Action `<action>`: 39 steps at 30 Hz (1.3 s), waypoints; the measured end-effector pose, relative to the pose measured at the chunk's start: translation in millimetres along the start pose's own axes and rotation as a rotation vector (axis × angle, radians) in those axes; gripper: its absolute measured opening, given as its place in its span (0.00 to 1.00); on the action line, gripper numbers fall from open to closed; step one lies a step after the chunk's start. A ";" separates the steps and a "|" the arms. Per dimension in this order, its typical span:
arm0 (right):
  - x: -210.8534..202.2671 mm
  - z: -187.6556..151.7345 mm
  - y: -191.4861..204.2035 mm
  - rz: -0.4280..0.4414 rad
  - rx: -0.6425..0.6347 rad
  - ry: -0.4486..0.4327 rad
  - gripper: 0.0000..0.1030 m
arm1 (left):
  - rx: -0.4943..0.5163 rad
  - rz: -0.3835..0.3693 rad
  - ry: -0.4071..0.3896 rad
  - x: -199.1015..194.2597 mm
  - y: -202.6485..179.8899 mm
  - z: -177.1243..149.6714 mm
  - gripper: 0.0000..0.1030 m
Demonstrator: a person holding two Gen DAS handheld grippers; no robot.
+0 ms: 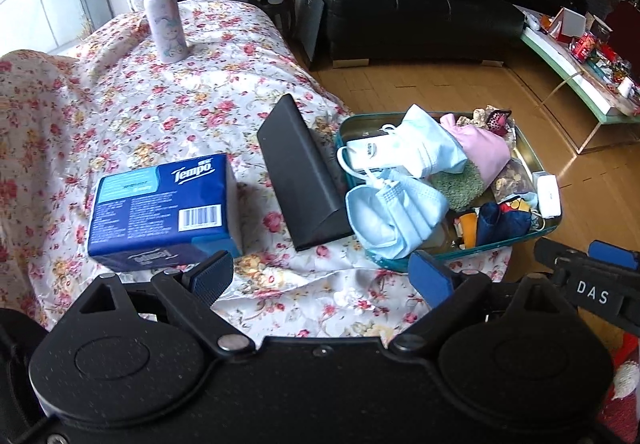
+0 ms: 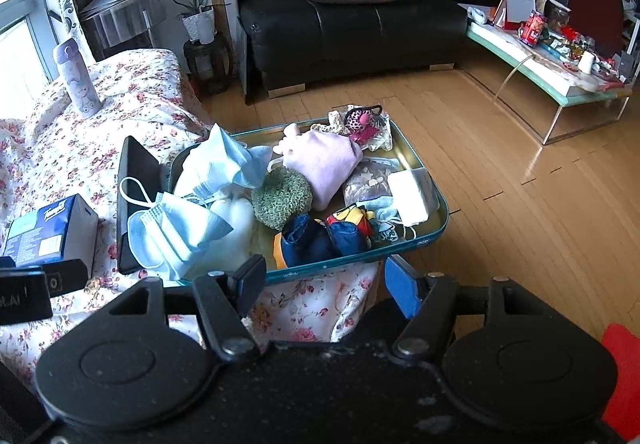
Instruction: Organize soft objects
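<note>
Both tools, left (image 1: pixel 322 276) and right (image 2: pixel 324 286), hang open and empty above the flowered surface (image 1: pixel 168 116). The teal tray (image 2: pixel 434 234) holds masks (image 2: pixel 176 232) and a pink pouch (image 2: pixel 328 164). Only the left view shows the tissue box's (image 1: pixel 160 204) barcode face; the right view shows the tray's far rim.
</note>
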State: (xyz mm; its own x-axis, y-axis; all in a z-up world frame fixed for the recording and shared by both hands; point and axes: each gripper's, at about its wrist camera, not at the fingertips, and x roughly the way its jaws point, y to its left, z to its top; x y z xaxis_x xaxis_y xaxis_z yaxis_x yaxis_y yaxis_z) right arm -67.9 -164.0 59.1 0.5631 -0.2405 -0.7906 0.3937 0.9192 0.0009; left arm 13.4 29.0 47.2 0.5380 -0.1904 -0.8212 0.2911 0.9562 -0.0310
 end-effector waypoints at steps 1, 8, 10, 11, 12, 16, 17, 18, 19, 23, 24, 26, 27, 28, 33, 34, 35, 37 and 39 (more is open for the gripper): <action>-1.0 -0.5 1.0 -0.003 -0.002 -0.002 0.64 | -0.004 -0.001 -0.001 -1.0 1.3 -1.2 0.89; -8.3 -5.8 6.0 -0.010 -0.014 -0.009 0.65 | 0.000 0.025 -0.020 -8.7 2.0 -7.9 0.89; -8.5 -6.5 5.8 -0.012 -0.013 -0.006 0.65 | 0.004 0.029 -0.023 -9.3 1.2 -8.7 0.89; -8.4 -6.8 5.5 -0.013 -0.013 -0.006 0.65 | 0.004 0.028 -0.023 -9.3 0.9 -8.7 0.89; -8.3 -6.9 5.0 -0.014 -0.013 -0.005 0.65 | 0.003 0.025 -0.022 -9.0 1.0 -8.8 0.89; -6.8 -6.9 3.0 -0.022 -0.007 -0.002 0.65 | 0.007 0.025 -0.017 -7.7 -1.0 -9.7 0.89; -6.3 -7.1 2.2 -0.024 -0.004 -0.001 0.65 | 0.011 0.025 -0.014 -7.2 -1.7 -10.3 0.89; -5.7 -7.2 1.7 -0.025 -0.002 0.001 0.65 | 0.014 0.025 -0.012 -6.8 -2.4 -10.7 0.90; -5.2 -7.6 1.3 -0.027 -0.002 0.003 0.65 | 0.016 0.024 -0.009 -6.2 -2.9 -11.2 0.90; -4.6 -8.5 0.4 -0.031 -0.003 0.008 0.65 | 0.016 0.019 -0.001 -5.6 -4.0 -12.7 0.90; -4.9 -8.5 0.3 -0.031 -0.004 0.008 0.65 | 0.017 0.019 -0.001 -5.8 -4.0 -13.0 0.90; -5.0 -8.6 0.1 -0.031 -0.003 0.007 0.65 | 0.017 0.020 0.000 -6.1 -4.1 -13.1 0.90; -5.0 -8.6 0.0 -0.031 -0.002 0.007 0.65 | 0.016 0.019 0.000 -6.1 -4.0 -13.1 0.90; -5.1 -8.8 0.1 -0.030 -0.002 0.007 0.65 | 0.015 0.018 0.002 -5.9 -3.7 -13.2 0.90; -5.2 -9.5 1.8 -0.028 -0.008 0.010 0.66 | 0.008 0.015 0.009 -4.0 -2.4 -14.5 0.90; -4.9 -9.8 1.9 -0.028 -0.009 0.012 0.66 | 0.008 0.016 0.010 -3.7 -2.4 -14.9 0.90; -4.5 -9.9 2.0 -0.028 -0.009 0.013 0.66 | 0.007 0.016 0.011 -3.5 -2.1 -15.3 0.90; -3.7 -10.4 2.8 -0.029 -0.008 0.016 0.66 | 0.006 0.016 0.014 -2.8 -1.4 -15.8 0.90; -3.0 -10.5 3.1 -0.029 -0.008 0.019 0.67 | 0.003 0.015 0.016 -2.0 -0.6 -16.3 0.90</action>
State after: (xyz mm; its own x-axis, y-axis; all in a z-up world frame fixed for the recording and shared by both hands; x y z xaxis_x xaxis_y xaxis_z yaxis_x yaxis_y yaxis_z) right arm -76.1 -157.2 55.1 0.5379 -0.2615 -0.8014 0.4038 0.9145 -0.0273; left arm -0.8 32.4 39.5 0.5297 -0.1721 -0.8305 0.2852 0.9583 -0.0167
